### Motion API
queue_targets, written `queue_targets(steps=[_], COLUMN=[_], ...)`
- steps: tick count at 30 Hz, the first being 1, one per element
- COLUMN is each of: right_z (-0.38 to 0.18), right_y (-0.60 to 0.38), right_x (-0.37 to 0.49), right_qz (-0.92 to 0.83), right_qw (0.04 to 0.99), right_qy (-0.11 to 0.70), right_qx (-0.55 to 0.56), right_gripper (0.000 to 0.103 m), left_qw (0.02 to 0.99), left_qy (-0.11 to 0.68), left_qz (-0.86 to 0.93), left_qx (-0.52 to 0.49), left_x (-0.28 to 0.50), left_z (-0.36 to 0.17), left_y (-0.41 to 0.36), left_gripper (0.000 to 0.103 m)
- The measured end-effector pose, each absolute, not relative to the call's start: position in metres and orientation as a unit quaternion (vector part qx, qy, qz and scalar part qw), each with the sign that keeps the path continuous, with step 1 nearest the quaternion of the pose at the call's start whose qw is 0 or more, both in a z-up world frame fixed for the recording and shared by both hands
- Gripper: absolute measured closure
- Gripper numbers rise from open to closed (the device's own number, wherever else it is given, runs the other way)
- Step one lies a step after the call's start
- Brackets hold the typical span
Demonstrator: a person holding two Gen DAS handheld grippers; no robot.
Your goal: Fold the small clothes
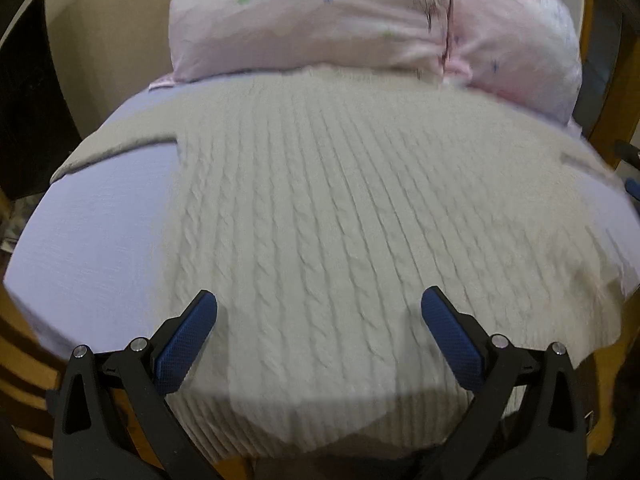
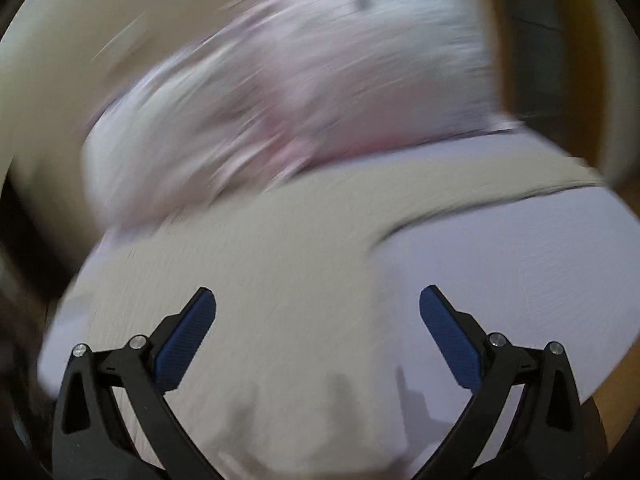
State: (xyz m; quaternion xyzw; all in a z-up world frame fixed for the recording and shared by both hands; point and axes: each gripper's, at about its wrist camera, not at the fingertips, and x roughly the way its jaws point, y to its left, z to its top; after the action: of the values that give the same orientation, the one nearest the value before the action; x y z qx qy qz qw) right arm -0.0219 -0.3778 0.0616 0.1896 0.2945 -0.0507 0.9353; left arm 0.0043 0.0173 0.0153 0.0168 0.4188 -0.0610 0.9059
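A cream cable-knit sweater [image 1: 328,208] is lying flat on a light purple sheet [image 1: 100,248], with its top edge tucked against a pink pillow [image 1: 320,20]. The left gripper [image 1: 319,304] is hanging over the sweater's bottom part, its fingers spread wide and holding nothing. The right gripper [image 2: 318,304] is spread wide too. Its view is blurring badly, so the sweater [image 2: 280,280] is looking smeared. One sleeve is getting cut off at the edge.

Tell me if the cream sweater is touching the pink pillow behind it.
Touching. In the left wrist view the sweater's far edge runs right up under the pink pillow, with no lavender sheet showing between them.
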Motion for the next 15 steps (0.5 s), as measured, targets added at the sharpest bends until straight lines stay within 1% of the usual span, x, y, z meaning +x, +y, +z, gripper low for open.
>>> queue_targets(steps=[2,3,4,6,8,9,10,14,15], right_z=[0.063,0.056,0.047,0.022,-0.004,-0.01,-0.015,-0.022,-0.023], right_y=[-0.445,-0.477,-0.508,-0.566,-0.613,-0.623,-0.637,-0.664,-0.67], right_x=[-0.002,0.009,0.019,0.036,0.044,0.046,0.049,0.059,0.062], right_qz=[-0.112,-0.138,-0.159,-0.19,-0.228,-0.239,-0.247,-0.255,-0.259], right_qw=[0.916,0.899,0.88,0.835,0.787,0.779,0.774,0.765,0.762], right_qy=[0.295,0.304,0.315,0.332,0.337,0.336,0.326,0.3,0.295], right_qx=[0.249,0.283,0.319,0.396,0.463,0.473,0.483,0.509,0.514], right_gripper=[0.002,0.012,0.029,0.048,0.053,0.055,0.06,0.066,0.074], left_qw=[0.915,0.92,0.923,0.932,0.939,0.939,0.938,0.918,0.914], left_qy=[0.394,0.378,0.369,0.342,0.318,0.314,0.313,0.349,0.352], left_qz=[-0.085,-0.094,-0.095,-0.09,-0.086,-0.08,-0.073,-0.023,-0.012], left_qx=[-0.019,-0.037,-0.047,-0.076,-0.104,-0.115,-0.125,-0.187,-0.202], left_x=[0.017,0.024,0.028,0.043,0.056,0.062,0.067,0.099,0.103], left_z=[0.027,0.032,0.035,0.044,0.051,0.052,0.053,0.042,0.039], left_y=[0.04,0.052,0.06,0.087,0.114,0.124,0.135,0.186,0.196], left_gripper=[0.001,0.001,0.001,0.001,0.001,0.001,0.001,0.001,0.001])
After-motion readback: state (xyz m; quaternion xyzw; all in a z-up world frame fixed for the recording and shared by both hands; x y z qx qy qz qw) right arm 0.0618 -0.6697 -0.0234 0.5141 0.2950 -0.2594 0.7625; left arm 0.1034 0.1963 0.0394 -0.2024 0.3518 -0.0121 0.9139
